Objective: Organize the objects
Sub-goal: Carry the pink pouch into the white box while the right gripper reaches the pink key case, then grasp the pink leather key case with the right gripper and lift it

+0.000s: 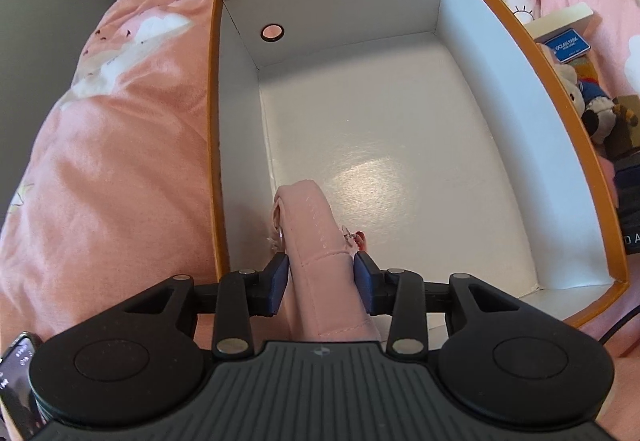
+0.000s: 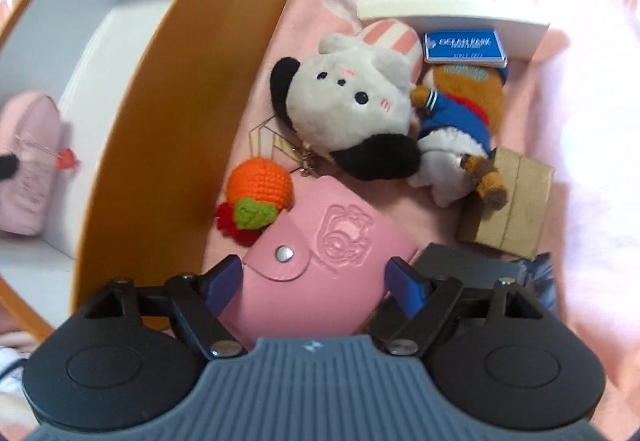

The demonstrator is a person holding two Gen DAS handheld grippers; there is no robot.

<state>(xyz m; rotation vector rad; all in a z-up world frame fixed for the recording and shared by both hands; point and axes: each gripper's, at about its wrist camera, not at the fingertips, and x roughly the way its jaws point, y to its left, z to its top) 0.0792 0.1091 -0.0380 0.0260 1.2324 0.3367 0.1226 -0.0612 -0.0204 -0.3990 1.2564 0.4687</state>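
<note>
Pink pouch [image 1: 320, 241] between left gripper [image 1: 321, 268] pads, near box [image 1: 216, 121] wall; right gripper [image 2: 316, 281] spread over wallet [image 2: 320, 261].

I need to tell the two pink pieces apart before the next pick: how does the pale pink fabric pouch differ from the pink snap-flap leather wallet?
The pale pink fabric pouch is inside the orange box; the pink snap-flap leather wallet lies outside on the pink bedding. The pouch stands on edge; the wallet lies flat. The pouch is stitched cloth; the wallet is embossed. Both sit between tongs.
</note>
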